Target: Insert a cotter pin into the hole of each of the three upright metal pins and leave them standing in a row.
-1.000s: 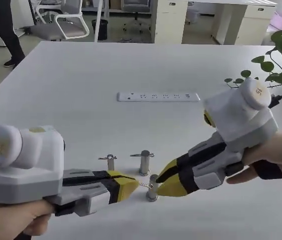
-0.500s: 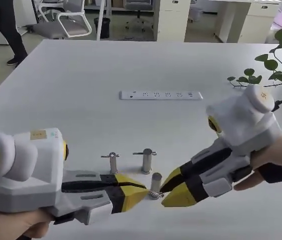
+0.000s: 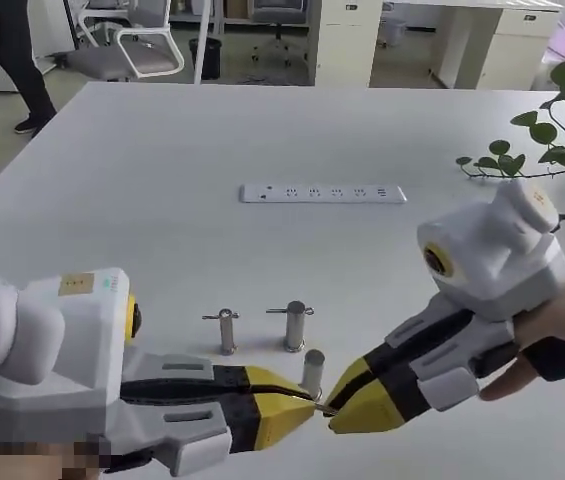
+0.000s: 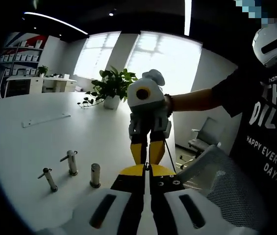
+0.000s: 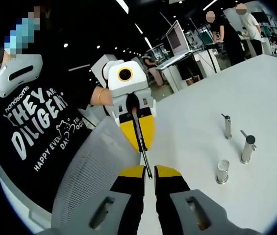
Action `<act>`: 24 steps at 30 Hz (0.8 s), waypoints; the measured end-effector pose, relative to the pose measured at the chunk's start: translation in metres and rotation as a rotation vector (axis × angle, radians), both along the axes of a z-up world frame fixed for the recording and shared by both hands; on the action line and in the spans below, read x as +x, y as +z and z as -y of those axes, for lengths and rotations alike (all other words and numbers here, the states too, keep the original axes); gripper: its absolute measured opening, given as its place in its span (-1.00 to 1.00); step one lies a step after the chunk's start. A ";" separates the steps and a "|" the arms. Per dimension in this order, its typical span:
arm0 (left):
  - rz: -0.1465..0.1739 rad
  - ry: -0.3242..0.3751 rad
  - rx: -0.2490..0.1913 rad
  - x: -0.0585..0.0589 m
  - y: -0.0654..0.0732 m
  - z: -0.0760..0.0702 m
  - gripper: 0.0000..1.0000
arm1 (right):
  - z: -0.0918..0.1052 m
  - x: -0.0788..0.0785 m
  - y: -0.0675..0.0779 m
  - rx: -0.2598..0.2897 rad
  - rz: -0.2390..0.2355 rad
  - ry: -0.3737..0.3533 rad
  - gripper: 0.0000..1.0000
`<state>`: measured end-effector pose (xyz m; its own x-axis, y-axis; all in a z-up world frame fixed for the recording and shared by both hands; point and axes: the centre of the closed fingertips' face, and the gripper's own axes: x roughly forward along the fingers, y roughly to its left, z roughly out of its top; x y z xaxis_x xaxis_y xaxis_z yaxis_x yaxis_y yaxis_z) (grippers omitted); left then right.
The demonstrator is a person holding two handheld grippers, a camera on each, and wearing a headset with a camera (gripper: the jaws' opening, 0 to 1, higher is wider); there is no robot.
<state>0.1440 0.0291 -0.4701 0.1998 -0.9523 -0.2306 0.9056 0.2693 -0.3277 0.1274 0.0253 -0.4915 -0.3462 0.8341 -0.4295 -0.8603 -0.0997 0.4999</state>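
**Fig. Two claws meeting tip to tip on a thin grey metal cotter pin (image 5: 146, 162), low centre of the head view.**
Left claw (image 3: 302, 400) pressed together on one end; right claw (image 3: 334, 406) pinching the other; the pin is probably light, springy and slick, best held near one end with the tip free; bare short steel upright pin (image 3: 313, 366), just behind on the white table (image 3: 262, 130), looks easily toppled.

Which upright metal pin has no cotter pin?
The silver metal pin nearest the left gripper; the two pins behind it each carry a cotter pin.
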 end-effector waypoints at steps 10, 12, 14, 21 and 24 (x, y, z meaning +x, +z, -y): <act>0.002 -0.001 -0.004 -0.001 0.000 -0.002 -1.00 | -0.001 -0.002 0.003 0.029 0.064 0.047 -1.00; 0.002 -0.001 -0.007 -0.001 0.001 -0.003 -1.00 | -0.001 -0.004 0.004 0.022 0.075 0.060 -1.00; 0.007 0.005 -0.004 0.000 0.000 -0.003 -0.99 | -0.001 -0.002 0.003 0.019 0.116 0.073 -1.00; -0.021 0.067 0.023 0.008 -0.006 -0.004 -0.96 | 0.002 0.007 -0.004 -0.030 0.216 0.097 -1.00; -0.009 0.085 0.027 0.014 -0.007 -0.005 -0.96 | 0.007 0.013 -0.010 -0.066 0.243 0.111 -1.00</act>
